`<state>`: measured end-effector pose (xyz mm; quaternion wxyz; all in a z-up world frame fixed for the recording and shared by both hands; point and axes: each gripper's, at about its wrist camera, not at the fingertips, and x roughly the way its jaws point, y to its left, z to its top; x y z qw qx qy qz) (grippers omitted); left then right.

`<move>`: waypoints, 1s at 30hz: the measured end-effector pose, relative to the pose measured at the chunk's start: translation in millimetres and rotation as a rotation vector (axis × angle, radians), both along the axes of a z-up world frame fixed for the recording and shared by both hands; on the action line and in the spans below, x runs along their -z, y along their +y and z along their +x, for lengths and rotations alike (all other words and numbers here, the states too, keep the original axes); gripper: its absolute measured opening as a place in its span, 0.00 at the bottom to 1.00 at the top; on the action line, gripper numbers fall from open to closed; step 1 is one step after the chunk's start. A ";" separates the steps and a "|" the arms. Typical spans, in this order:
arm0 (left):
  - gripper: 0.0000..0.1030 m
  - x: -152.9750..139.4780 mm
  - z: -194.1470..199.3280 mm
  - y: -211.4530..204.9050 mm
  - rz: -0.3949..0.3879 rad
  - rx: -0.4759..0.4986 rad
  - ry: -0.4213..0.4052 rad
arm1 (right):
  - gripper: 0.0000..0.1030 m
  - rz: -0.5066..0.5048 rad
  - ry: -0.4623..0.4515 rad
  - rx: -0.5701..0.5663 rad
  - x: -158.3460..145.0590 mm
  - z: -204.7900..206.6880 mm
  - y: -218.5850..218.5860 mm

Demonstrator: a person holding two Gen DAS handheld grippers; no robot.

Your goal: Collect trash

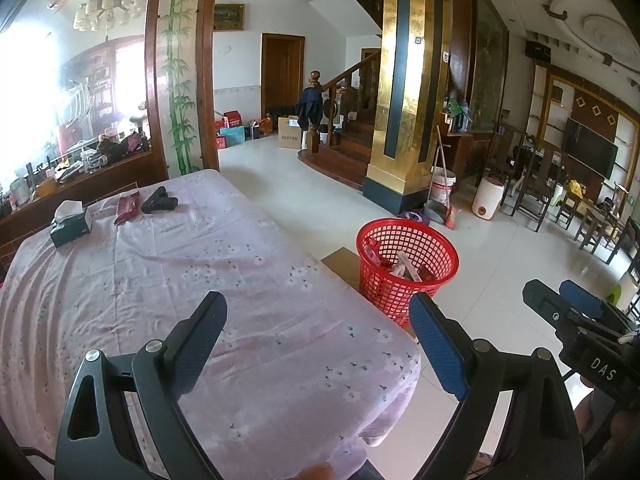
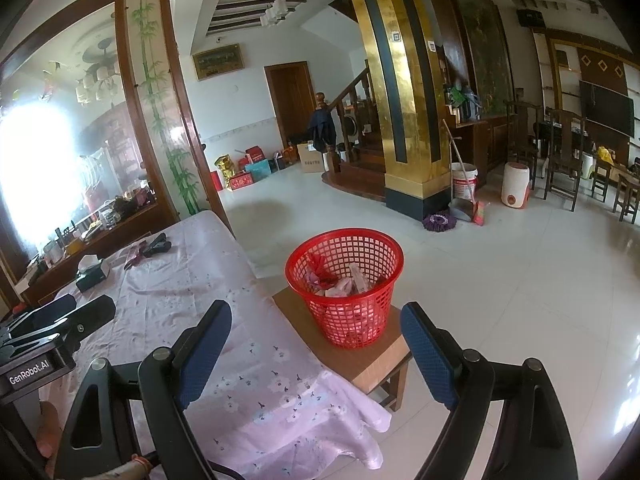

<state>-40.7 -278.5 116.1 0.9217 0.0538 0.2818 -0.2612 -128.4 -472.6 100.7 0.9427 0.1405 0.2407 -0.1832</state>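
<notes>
Pale-tiled living room, pink floral tabletop (image 1: 224, 248) in front. Both wide apart, gripping nothing: left hand-held gripper (image 1: 316, 332) over the near right corner, right hand-held gripper (image 2: 316, 340) past the right edge. Red basket (image 2: 344, 280) of wrappers (image 2: 340, 286) on a low stool (image 2: 360, 364) touching that edge. Red packet (image 1: 127, 207), tissue box (image 1: 71, 222) near the far left corner.

The left wrist view looks from low over the near end of the cloth-covered desk (image 1: 248, 280), facing along it toward the staircase (image 1: 344, 136). The right wrist view sits further right, nearer the red basket (image 2: 344, 284) — it faces the same way. Both share the desk, basket, gold pillar (image 2: 404, 120) and staircase, and each catches the other claw at its edge.
</notes>
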 end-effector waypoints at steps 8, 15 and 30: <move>0.89 -0.1 0.2 -0.4 0.001 0.000 0.000 | 0.87 0.000 0.004 -0.003 0.7 1.1 -0.7; 0.89 -1.1 0.4 -0.6 0.002 0.000 0.000 | 0.87 -0.002 0.004 -0.004 1.3 1.6 -1.4; 0.89 -3.3 -0.1 -1.1 0.002 0.000 0.002 | 0.87 -0.004 0.006 -0.004 1.5 3.3 -3.0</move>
